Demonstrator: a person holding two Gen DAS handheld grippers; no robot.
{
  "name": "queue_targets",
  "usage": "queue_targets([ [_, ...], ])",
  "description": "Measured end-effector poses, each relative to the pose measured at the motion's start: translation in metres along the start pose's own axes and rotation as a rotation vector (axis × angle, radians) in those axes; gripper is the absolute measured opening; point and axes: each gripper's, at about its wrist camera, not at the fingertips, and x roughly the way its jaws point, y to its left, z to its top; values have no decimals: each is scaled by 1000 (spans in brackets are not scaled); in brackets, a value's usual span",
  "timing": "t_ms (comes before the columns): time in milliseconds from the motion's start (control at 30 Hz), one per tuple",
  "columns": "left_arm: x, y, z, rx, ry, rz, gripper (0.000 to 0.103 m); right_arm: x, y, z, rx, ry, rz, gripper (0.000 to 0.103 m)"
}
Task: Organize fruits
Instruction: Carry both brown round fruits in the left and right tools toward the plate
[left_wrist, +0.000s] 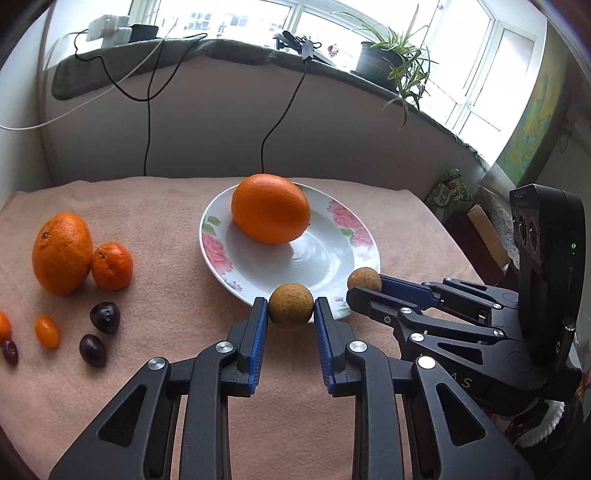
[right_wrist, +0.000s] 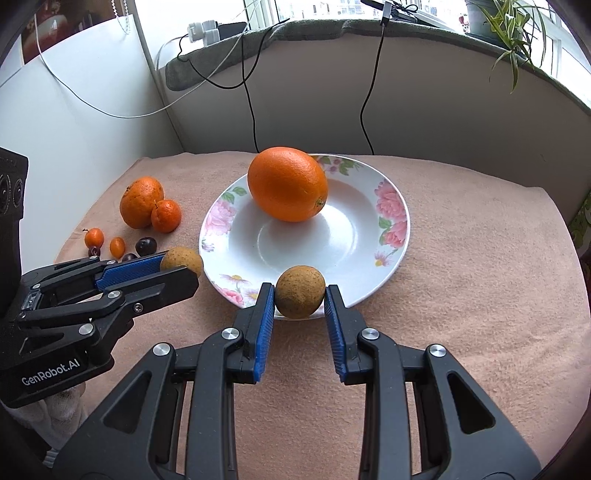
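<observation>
Beside one plate (left_wrist: 218, 254) bearing one orange (left_wrist: 270, 208), two tongs each clamp one brown fruit (left_wrist: 290, 306).

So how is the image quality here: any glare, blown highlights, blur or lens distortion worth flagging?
Left wrist view: windows blown white, straight sill bowed by the fisheye, dark vignette corners; the plate shows a soft sheen, fruit stays sharp. Right wrist view: same bowing and overexposed window, soft shadow under the orange, no motion blur on the tongs.

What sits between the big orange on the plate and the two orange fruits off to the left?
Only the plate's flowered rim and bare pink cloth, clearest in the right wrist view.
</observation>
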Motion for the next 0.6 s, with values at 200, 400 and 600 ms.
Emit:
queue_targets([
  [200,12,-3,6,7,12,3,24,7,-3,4,-1,4,-5,29],
  [400,19,-7,8,12,27,-2,24,13,-7,7,2,13,-11,29],
  [600,21,-6,7,9,36,-9,24,14,-9,8,3,13,-6,29],
])
